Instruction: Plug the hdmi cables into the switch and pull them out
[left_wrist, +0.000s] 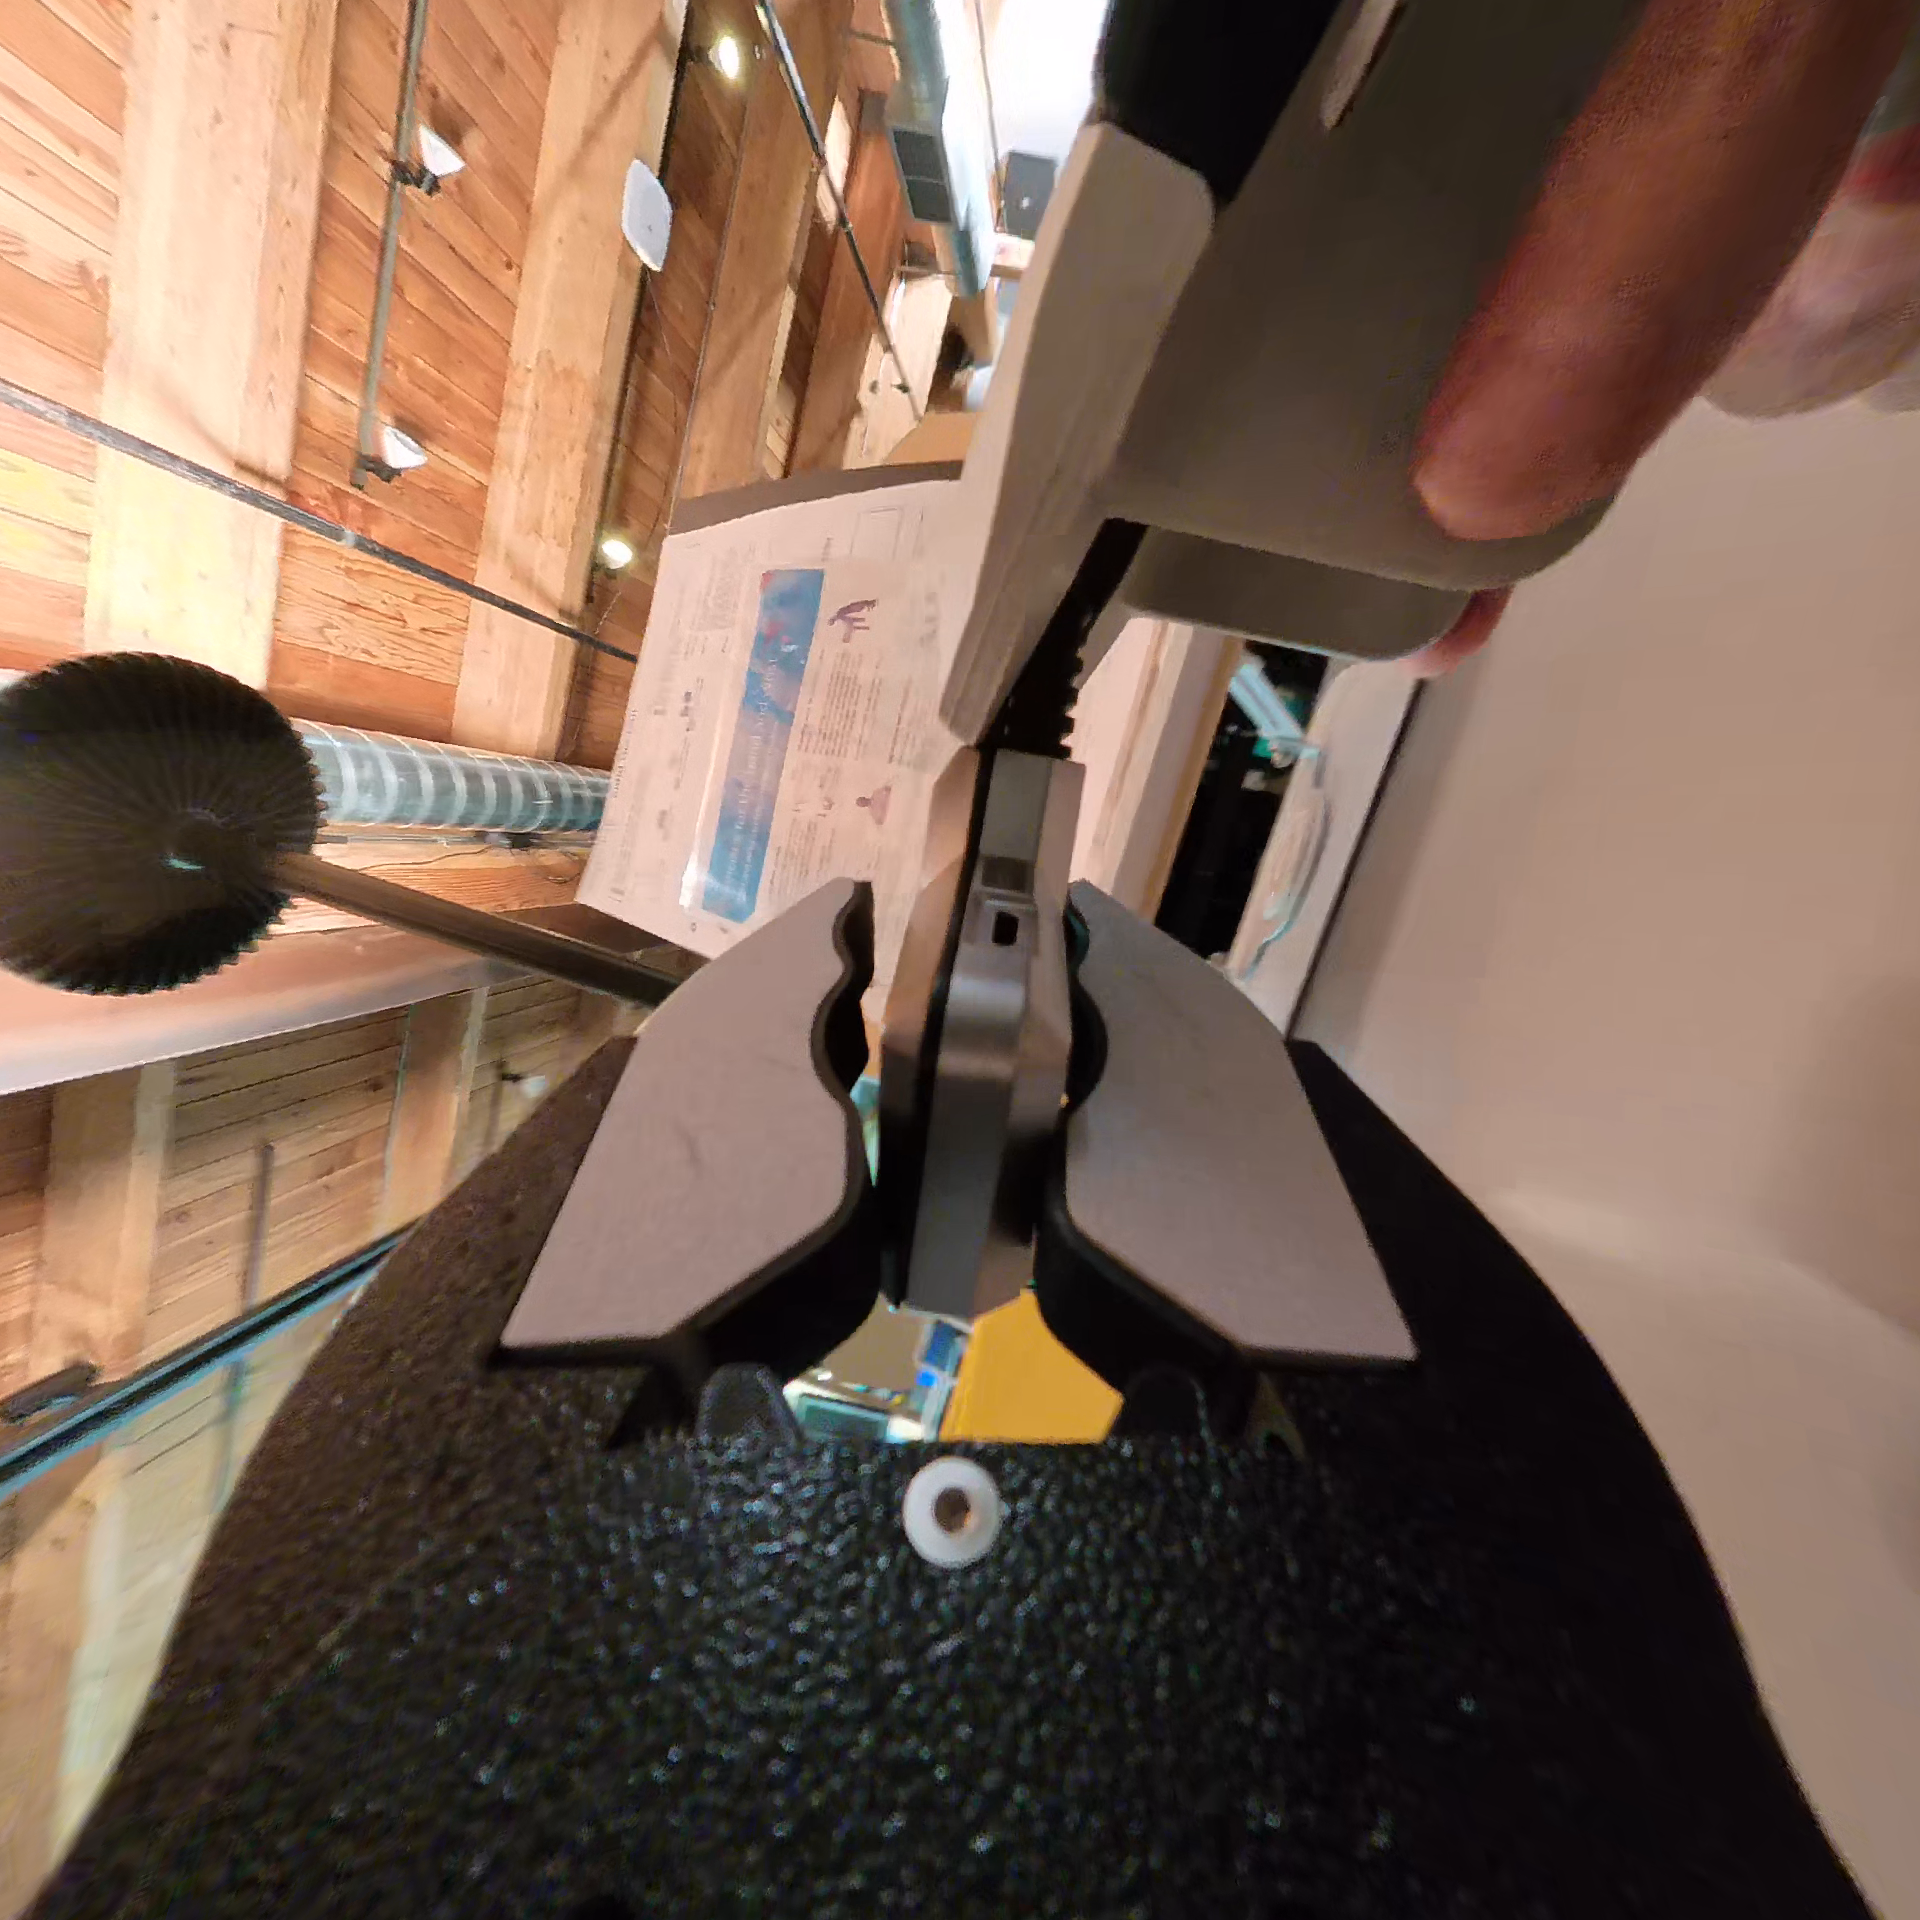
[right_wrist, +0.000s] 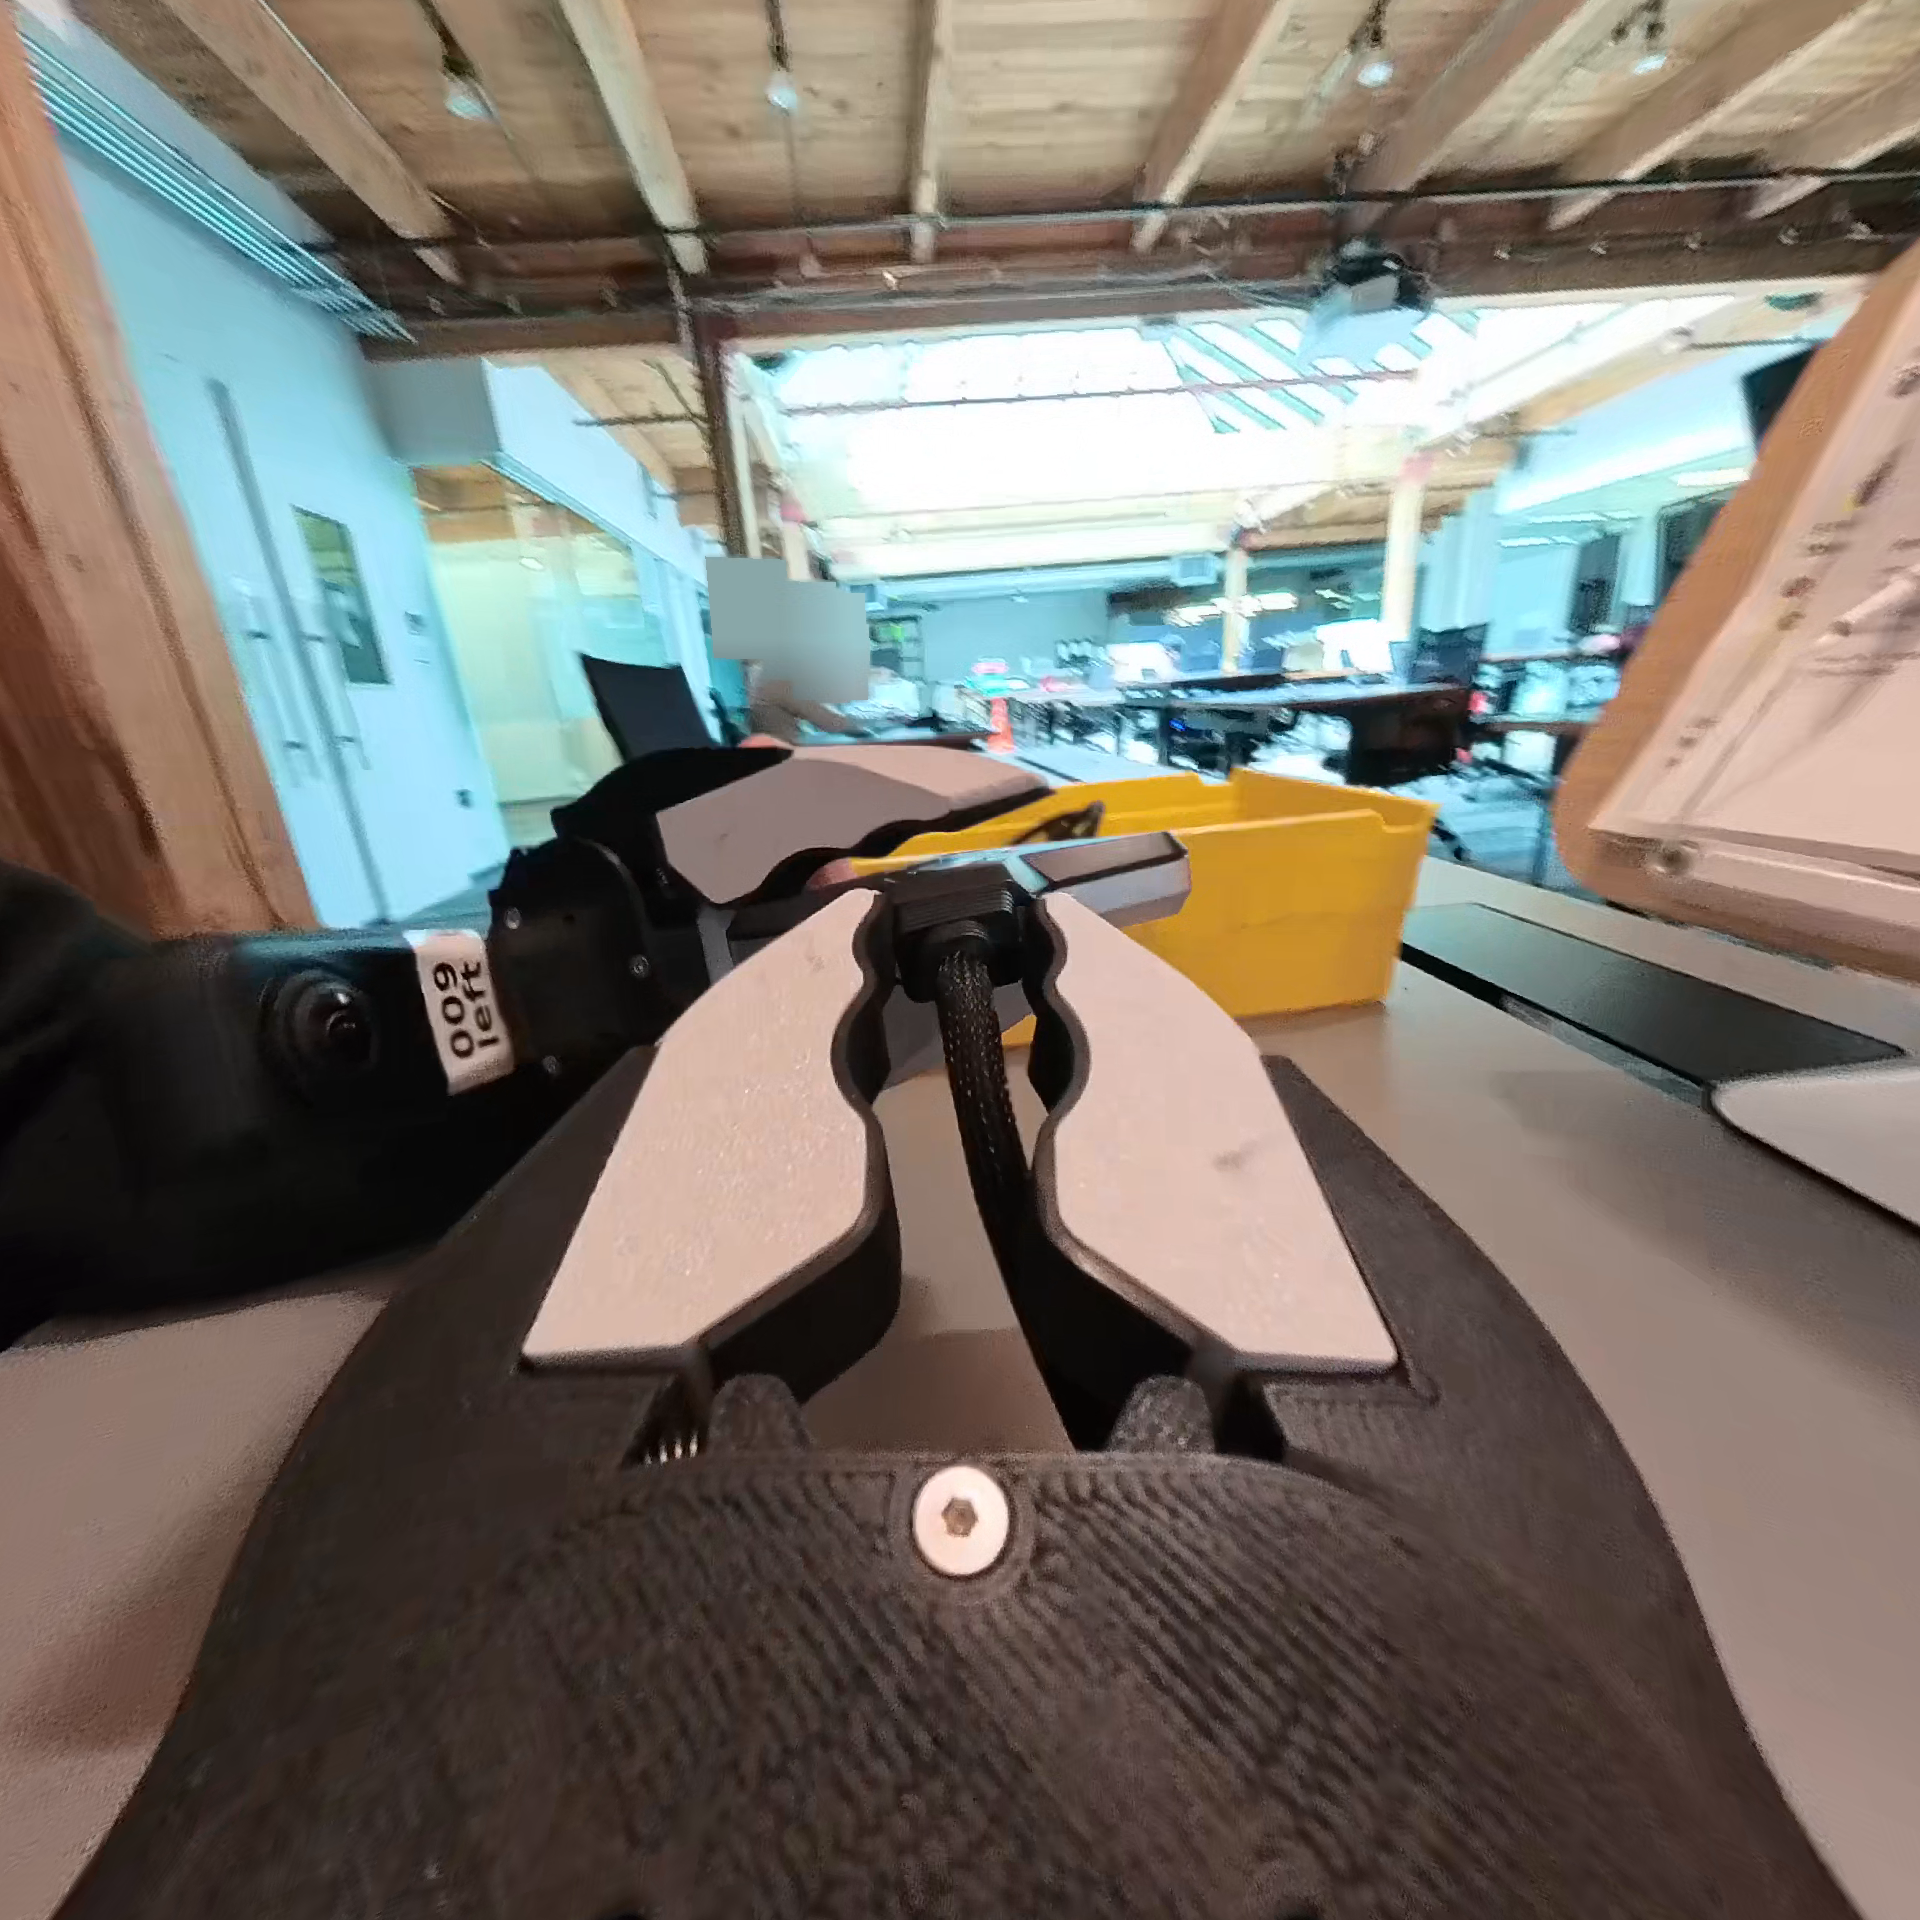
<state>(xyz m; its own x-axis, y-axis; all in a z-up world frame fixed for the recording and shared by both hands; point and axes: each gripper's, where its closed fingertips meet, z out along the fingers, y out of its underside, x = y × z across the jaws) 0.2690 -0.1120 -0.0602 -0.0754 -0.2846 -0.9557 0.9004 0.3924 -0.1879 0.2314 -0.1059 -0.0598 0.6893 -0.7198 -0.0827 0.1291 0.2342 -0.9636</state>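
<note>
Holding the switch (left_wrist: 961, 1081) up off the table (right_wrist: 1558, 1195), the left gripper (left_wrist: 961, 997) has its fingers (left_wrist: 717, 1132) closed in tight on the little box's sides, so it's clamped edge-on. It's a slim dark-grey metal thing with a rounded corner and a small port opening on its face, and from the other side it looks like a flat bar with a bevelled end, sitting in front of a yellow bin (right_wrist: 1278, 894).

The right gripper (right_wrist: 961, 914) is pinched down on the black ribbed plug of the hdmi cable (right_wrist: 977, 1081), fingertips (right_wrist: 790, 987) nearly together around it. The plug end sits right up against the switch; can't tell if it's fully seated. The cable itself is black braided stuff running back between the fingers. A hand (left_wrist: 1621, 270) is wrapped on the right gripper's body up top.
</note>
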